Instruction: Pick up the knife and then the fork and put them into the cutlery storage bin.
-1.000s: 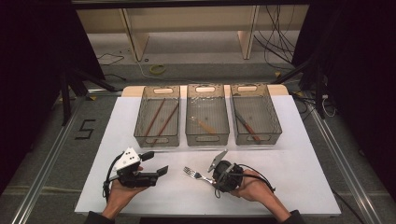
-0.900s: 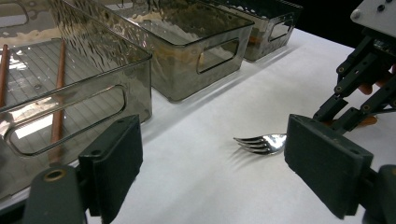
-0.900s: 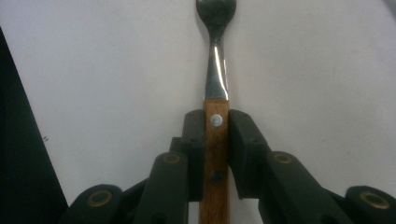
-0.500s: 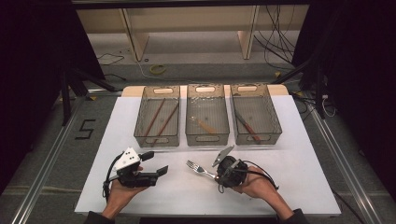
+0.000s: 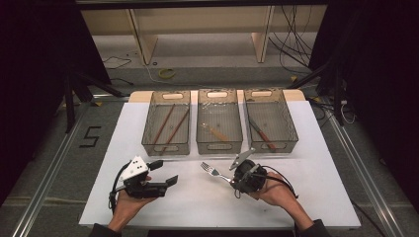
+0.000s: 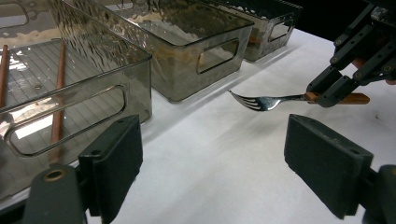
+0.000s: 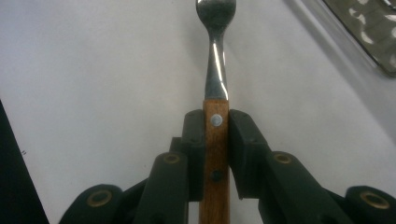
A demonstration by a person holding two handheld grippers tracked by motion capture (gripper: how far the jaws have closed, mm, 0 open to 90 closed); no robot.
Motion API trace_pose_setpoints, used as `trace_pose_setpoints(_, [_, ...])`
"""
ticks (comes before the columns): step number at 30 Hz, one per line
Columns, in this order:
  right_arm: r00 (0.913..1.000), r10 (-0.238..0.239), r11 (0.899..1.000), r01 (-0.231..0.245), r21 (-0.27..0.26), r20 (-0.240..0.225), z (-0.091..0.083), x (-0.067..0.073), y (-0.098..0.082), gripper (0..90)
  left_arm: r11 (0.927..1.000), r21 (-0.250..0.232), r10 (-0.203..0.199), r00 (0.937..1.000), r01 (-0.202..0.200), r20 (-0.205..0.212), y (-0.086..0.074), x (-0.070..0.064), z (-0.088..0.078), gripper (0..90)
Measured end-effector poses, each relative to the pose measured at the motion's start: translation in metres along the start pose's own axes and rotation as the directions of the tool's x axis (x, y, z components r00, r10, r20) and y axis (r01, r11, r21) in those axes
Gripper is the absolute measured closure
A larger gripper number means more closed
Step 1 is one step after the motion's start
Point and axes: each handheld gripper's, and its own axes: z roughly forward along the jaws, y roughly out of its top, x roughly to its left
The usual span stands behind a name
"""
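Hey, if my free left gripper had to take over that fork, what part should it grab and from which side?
Probably the bare steel neck of the fork, between the tines and the wooden handle. The right gripper already clamps the handle, so that part is taken. The fork is held off the table, roughly level, tines pointing at the left gripper, which is open. Come from the tine end, one finger on each side of the neck.

Three clear bins (image 5: 219, 121) stand side by side on the white table (image 5: 316, 168); chopsticks (image 5: 169, 126) lie in the left one.
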Motion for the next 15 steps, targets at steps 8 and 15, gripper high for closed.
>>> trace_pose_setpoints(8, [0.9997,0.022,0.999,-0.022,-0.025,0.013,-0.007,-0.007,0.000,77.8,1.0000,-0.001,0.000,1.0000,0.000,0.000,0.000,0.000,0.000,18.8])
trace_pose_setpoints(15, [0.9991,0.035,0.999,-0.034,-0.039,0.025,-0.011,-0.013,-0.001,77.8,1.0000,-0.001,0.000,1.0000,0.000,0.000,0.000,0.000,0.000,18.8])
